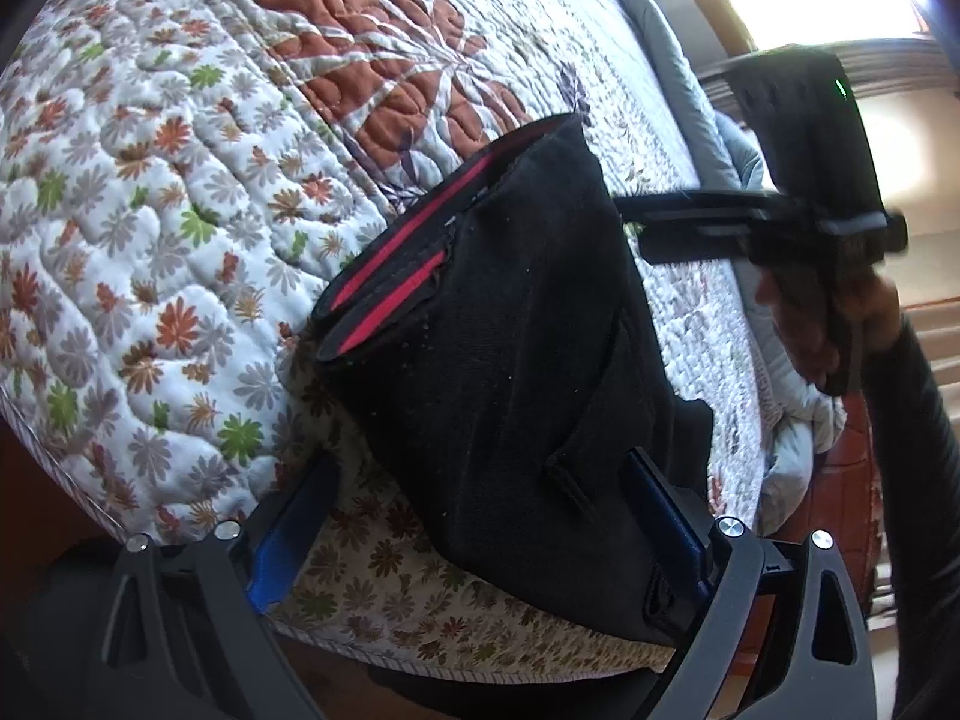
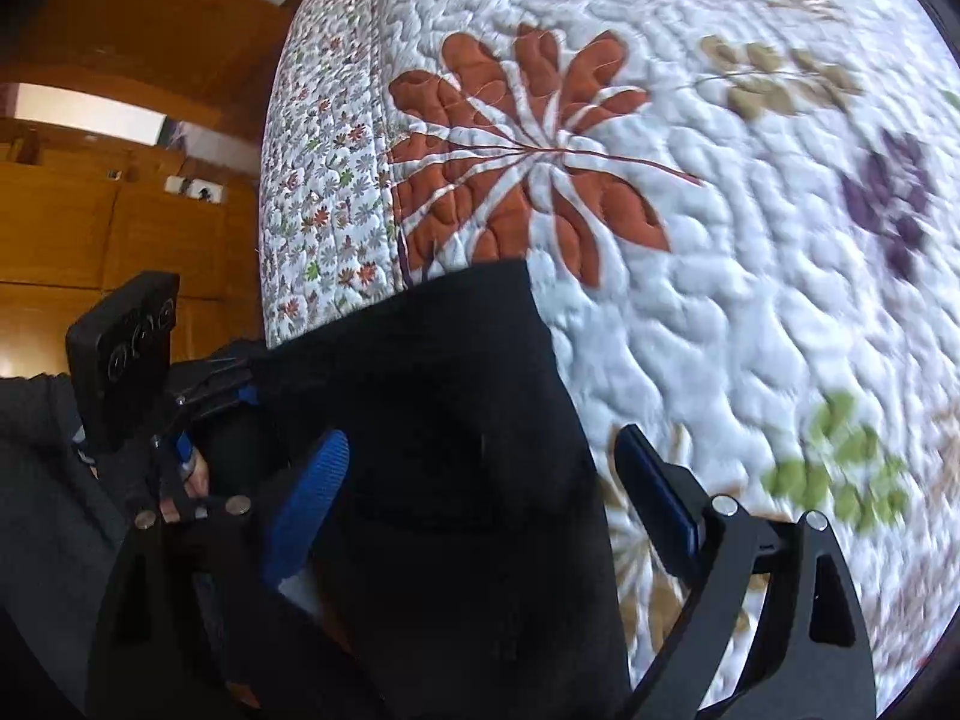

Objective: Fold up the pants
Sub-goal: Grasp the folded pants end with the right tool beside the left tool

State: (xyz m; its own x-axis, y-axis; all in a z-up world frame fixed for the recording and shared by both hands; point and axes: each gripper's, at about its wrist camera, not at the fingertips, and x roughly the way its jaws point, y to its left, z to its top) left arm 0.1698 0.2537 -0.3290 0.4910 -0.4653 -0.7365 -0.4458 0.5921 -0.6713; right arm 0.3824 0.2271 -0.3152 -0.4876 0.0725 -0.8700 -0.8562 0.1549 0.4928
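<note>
Pants: black pants [image 1: 516,360] lie in a folded bundle on the bed, near its edge; the waistband end with two red stripes [image 1: 390,282] faces the patterned border of the quilt, and one stripe sits on a loose flap that overlaps the layer under it.

Pants in the right wrist view: the same black cloth [image 2: 456,432] fills the lower middle, its far edge ending just short of a large rust-coloured leaf on the quilt.

Left gripper: the left gripper [image 1: 480,516] has its blue-padded fingers spread wide apart, one on each side of the near end of the bundle; its right finger [image 1: 666,516] lies against the cloth, and the left one stands over the quilt's border.

Right gripper: the right gripper [image 2: 474,498] is also spread apart with the cloth between its fingers; whether either pad presses the fabric is hard to tell, since the view is blurred. From the left wrist camera it [image 1: 642,228] shows at the far side of the bundle, held in a hand [image 1: 834,324].

Quilt: a white quilted bedspread [image 1: 180,210] printed with small flowers and big leaves.

Background: wooden panelling [image 2: 120,228] beside the bed.
</note>
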